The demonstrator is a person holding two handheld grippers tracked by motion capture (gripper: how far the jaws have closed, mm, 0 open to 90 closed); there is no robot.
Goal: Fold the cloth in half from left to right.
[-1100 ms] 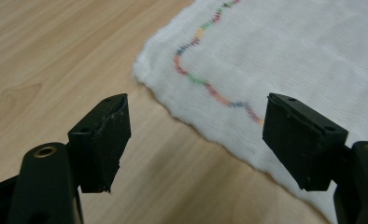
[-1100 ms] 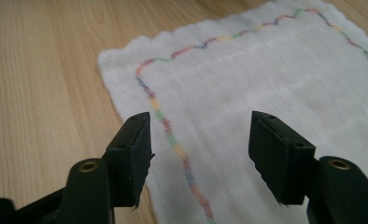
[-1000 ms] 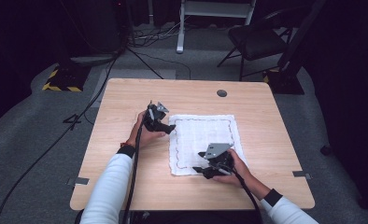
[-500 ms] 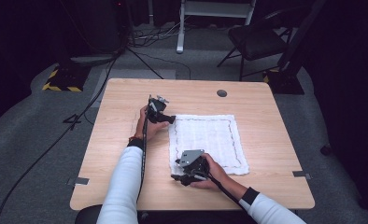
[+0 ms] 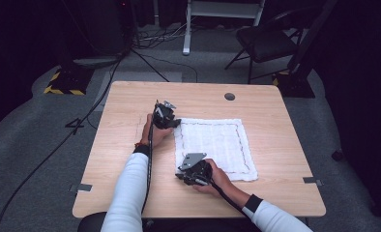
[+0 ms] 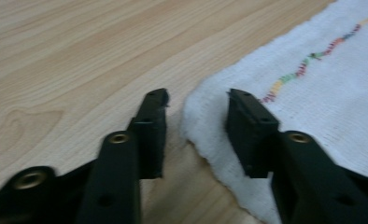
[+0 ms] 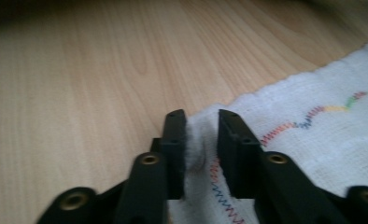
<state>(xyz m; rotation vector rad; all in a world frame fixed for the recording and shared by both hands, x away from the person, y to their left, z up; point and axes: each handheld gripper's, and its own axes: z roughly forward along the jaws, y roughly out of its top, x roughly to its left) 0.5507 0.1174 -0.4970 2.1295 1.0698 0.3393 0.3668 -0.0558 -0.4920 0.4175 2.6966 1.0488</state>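
Observation:
A white towel [image 5: 217, 142] with a coloured stitched border lies flat on the wooden table [image 5: 130, 145]. My left gripper [image 5: 175, 123] is at the towel's far left corner. In the left gripper view it [image 6: 198, 100] is open, and its jaws straddle the corner of the towel [image 6: 322, 88] low over the wood. My right gripper [image 5: 181, 175] is at the near left corner. In the right gripper view it [image 7: 201, 116] is shut on a bunched bit of the towel [image 7: 322, 135] edge.
A round grommet hole [image 5: 229, 96] sits near the table's far edge. Cables [image 5: 82, 121] run across the floor at left, and a chair [image 5: 266, 43] and a stand base [image 5: 222, 9] are beyond the table.
My right gripper has slid left along the towel's near edge to its near left corner. My left gripper has shifted slightly toward the far left corner.

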